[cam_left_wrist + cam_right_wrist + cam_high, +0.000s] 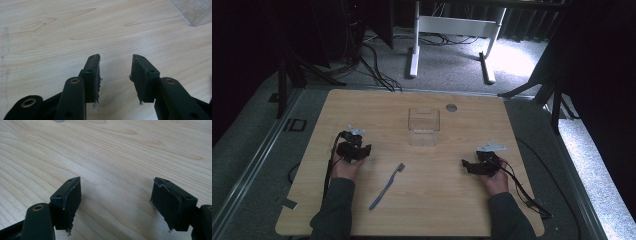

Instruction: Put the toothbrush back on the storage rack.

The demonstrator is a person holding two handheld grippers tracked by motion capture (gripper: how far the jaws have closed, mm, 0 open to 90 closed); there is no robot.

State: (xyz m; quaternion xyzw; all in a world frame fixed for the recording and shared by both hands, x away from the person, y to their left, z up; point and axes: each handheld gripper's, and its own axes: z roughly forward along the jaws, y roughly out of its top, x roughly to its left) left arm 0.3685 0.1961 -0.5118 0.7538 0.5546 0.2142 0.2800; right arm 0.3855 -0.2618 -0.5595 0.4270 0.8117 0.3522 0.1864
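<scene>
A blue toothbrush (386,186) lies flat on the wooden table (377,107), head pointing up and right, between my two hands. A clear plastic box (424,126) stands upright near the table's middle back; its corner (193,12) shows at the top right of the left gripper view. My left gripper (356,149) rests left of the toothbrush, its jaws apart with bare wood between them (116,72). My right gripper (472,166) rests low on the right side of the table, open wide (116,203), nothing between its pads.
A small round grey disc (451,107) sits in the tabletop behind the box. Cables trail from both grippers toward the front edge. Beyond the table stand a white desk frame (452,30) and dark stands on a grey floor.
</scene>
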